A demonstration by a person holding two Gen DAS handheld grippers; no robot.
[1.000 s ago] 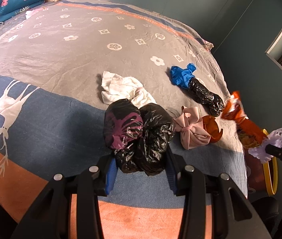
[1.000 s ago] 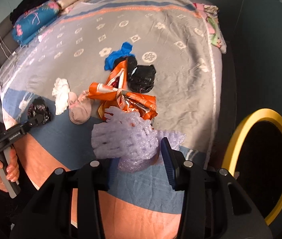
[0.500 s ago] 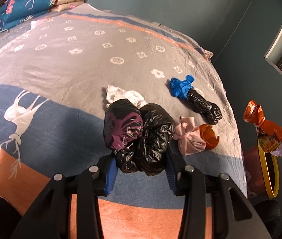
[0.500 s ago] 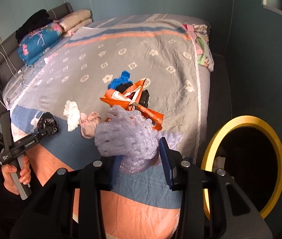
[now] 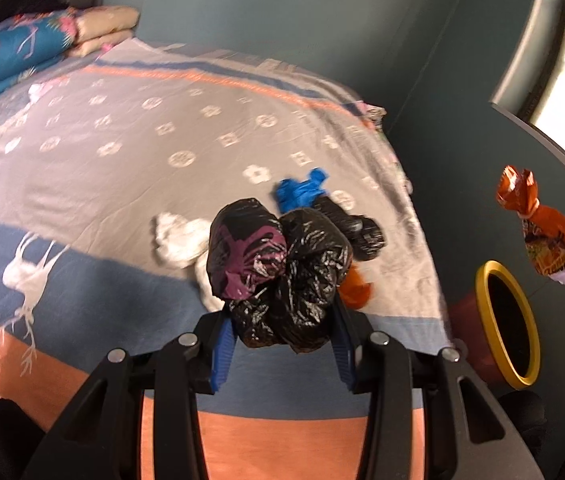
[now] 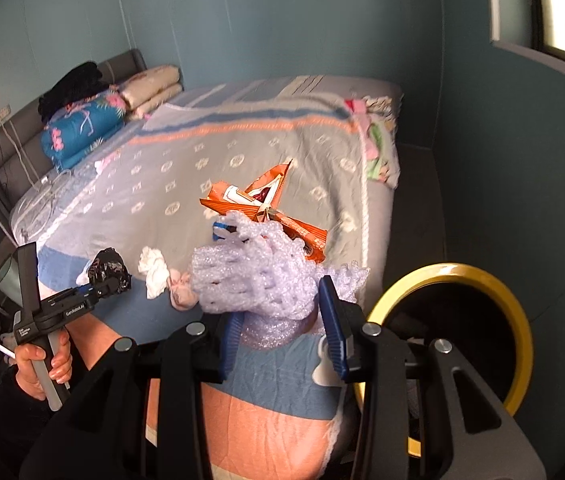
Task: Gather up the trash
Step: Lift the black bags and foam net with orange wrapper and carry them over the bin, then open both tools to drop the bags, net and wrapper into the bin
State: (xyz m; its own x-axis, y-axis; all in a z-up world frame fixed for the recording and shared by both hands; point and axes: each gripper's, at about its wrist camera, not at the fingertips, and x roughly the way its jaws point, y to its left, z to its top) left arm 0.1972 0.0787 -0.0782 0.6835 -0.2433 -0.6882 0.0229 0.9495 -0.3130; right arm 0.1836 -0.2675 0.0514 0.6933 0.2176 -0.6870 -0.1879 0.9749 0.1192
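Observation:
My left gripper (image 5: 282,336) is shut on a crumpled black plastic bag (image 5: 278,272), held above the bed. My right gripper (image 6: 280,328) is shut on a lilac foam net (image 6: 254,280) bunched with an orange snack wrapper (image 6: 270,208), lifted clear of the bedspread beside the yellow-rimmed bin (image 6: 462,276). From the left wrist view the wrapper (image 5: 538,232) hangs at the far right above the bin (image 5: 506,328). On the bed lie a white tissue (image 5: 178,240), a blue glove (image 5: 302,192), another black bag (image 5: 354,228) and an orange scrap (image 5: 354,288).
The bed carries a grey, blue and orange patterned cover (image 5: 122,152), with folded quilts and pillows (image 6: 90,120) at its head. A pink cloth ball (image 6: 180,292) lies by the tissue. A hand (image 6: 42,364) grips the left tool. Teal walls and a window (image 6: 562,4) stand right.
Both grippers rose with their loads. The wrapper and foam net left the bed and now hang in the air near the bin. The black bag sits higher above the bedspread.

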